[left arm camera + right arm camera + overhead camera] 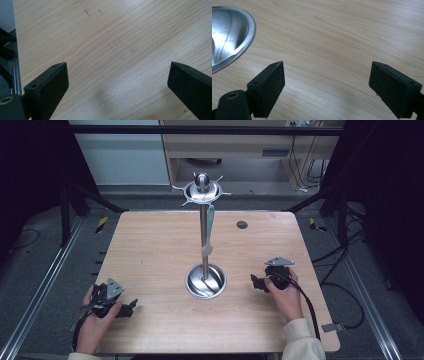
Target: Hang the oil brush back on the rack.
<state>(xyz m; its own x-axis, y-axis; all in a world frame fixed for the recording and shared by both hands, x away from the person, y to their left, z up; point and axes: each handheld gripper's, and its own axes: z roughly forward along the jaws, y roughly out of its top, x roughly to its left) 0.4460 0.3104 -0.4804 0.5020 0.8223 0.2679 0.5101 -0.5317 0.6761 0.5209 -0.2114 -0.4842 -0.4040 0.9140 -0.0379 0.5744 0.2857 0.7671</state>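
A metal stand [204,227] rises from a round steel base [205,281] at the middle of the wooden table [150,250]. Its top is a ring with several hooks [201,191]. A teal-handled utensil [210,222] hangs beside the pole. My left gripper [127,309] rests near the table's front left corner, open, with bare wood between its jaws [117,77]. My right gripper [256,282] lies right of the base, open and holding nothing [327,82]. The base's rim [239,37] shows at the upper left of the right gripper view.
A small dark round spot [242,224] sits at the table's far right. Metal rails [45,285] run along both sides of the table, and cables [345,295] trail on the floor at the right. A wooden cabinet [225,150] stands beyond the far edge.
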